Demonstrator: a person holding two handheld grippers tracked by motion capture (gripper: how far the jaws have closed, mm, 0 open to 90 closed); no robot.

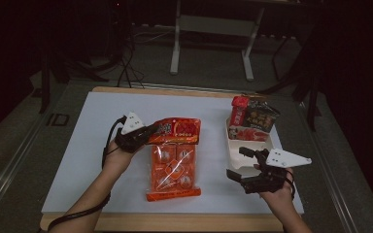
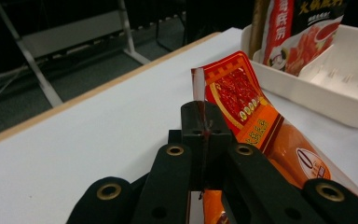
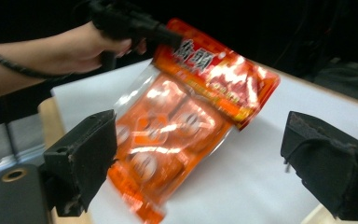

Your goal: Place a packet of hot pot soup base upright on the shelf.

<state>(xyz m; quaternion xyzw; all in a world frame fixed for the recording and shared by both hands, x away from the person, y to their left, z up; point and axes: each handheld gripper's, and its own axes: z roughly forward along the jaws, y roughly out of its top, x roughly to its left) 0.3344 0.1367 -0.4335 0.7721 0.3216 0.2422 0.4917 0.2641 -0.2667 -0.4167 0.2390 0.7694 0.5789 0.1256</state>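
High view: a limp, light, slippery snack bag (image 1: 174, 160) is clamped at its top seal by the left tongs (image 1: 148, 135); the right tongs (image 1: 240, 165) are spread apart, empty.

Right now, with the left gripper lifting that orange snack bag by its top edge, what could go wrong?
The left gripper pinches only the thin seal of the orange snack bag, so it could slip or tear. The bag's bottom rests on the table and may drag. The right gripper is open and supports nothing.
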